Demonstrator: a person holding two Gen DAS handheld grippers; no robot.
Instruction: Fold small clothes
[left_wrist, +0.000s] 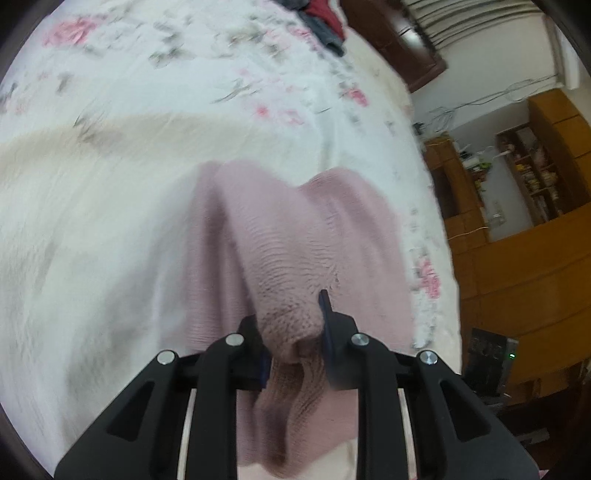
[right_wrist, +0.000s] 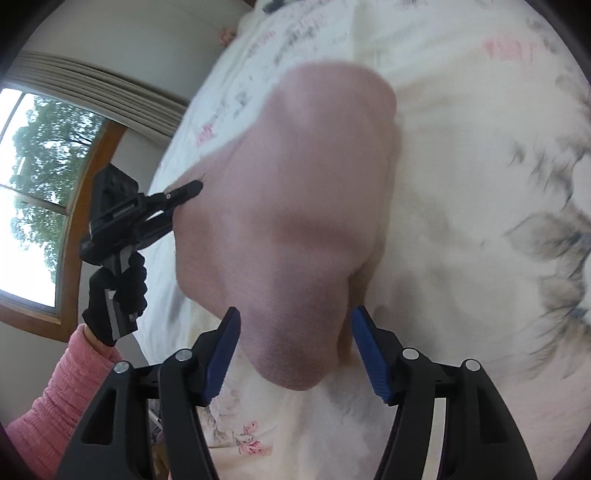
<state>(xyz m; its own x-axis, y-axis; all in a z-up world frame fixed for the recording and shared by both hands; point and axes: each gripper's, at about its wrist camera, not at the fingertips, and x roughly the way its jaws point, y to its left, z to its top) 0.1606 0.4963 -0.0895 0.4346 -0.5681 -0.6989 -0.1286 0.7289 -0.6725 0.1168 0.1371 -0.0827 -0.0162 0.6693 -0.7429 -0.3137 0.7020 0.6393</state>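
Left tongs (left_wrist: 295, 328) pinch pink knit (left_wrist: 295, 236); right tongs (right_wrist: 295, 354) gape.

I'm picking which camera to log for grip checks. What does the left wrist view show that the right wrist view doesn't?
Only the left wrist view shows the left tool shut on the pink knit garment, a dark clothes pile and wooden shelves. Only the right wrist view shows the right tool open, a window and the gloved left hand. Both show the garment and the floral bedspread.
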